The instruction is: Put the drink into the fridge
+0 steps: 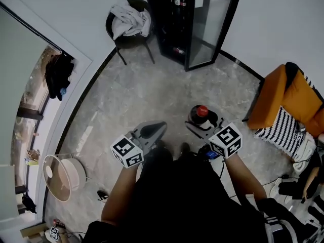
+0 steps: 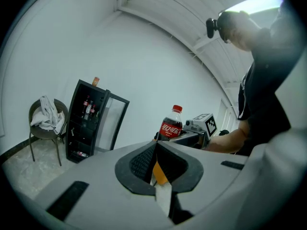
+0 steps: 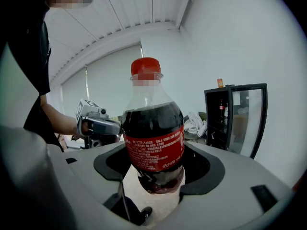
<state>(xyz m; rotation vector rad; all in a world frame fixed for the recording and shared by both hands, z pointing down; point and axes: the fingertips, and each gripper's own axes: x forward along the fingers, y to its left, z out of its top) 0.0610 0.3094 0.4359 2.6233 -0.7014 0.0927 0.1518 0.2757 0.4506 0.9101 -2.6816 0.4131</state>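
A cola bottle with a red cap and red label stands upright between the jaws of my right gripper, which is shut on its lower body. In the head view the bottle is held over the floor in my right gripper, a few steps short of the fridge. The black fridge stands against the far wall with its glass door swung open and bottles on its shelves. My left gripper is beside the right one, shut and empty, its jaws pressed together.
A dark chair with a white cloth draped on it stands left of the fridge. An orange armchair with a striped cushion is at the right. A white fan sits on the floor at the lower left. Grey marble floor lies between me and the fridge.
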